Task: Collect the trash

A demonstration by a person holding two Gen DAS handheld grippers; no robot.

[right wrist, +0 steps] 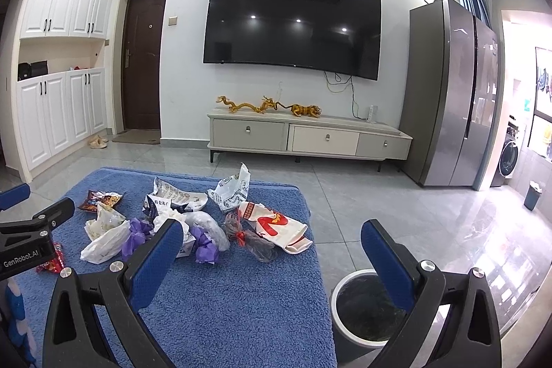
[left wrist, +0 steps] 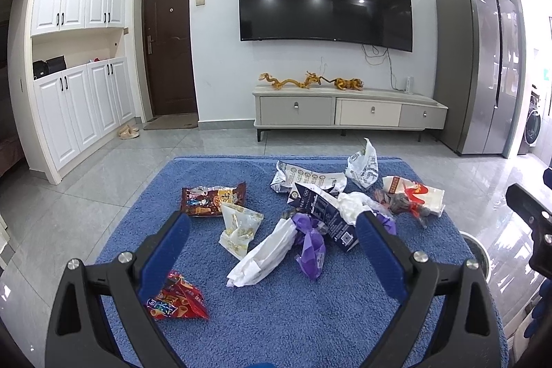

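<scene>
Trash litters a blue towel-covered counter [left wrist: 293, 316] in a living room: a brown snack wrapper [left wrist: 212, 198], a pale yellow-printed packet [left wrist: 238, 229], a red snack bag [left wrist: 177, 300], a white plastic bag [left wrist: 264, 256] touching a crumpled purple bag [left wrist: 310, 247], a dark blue carton [left wrist: 324, 216], a printed white wrapper [left wrist: 307, 178], an upright white printed bag [left wrist: 362, 166] and a red-and-white paper bag [left wrist: 414, 192] lying beside a dark crumpled bag [left wrist: 396, 204]. The left hand-held gripper [left wrist: 272, 237] hangs above the middle of the heap with its blue fingers spread wide and nothing between them. The right hand-held gripper [right wrist: 272, 240] hangs over the counter's right edge, likewise spread wide and empty; its left finger overlaps the pile, its right one the floor side. A white-rimmed bin [right wrist: 348, 288] with a dark liner stands on the tiled floor [right wrist: 414, 212], just beside the counter's right edge. Behind, a dark television [right wrist: 293, 26] is mounted on the wall over a low cabinet [right wrist: 310, 137].
</scene>
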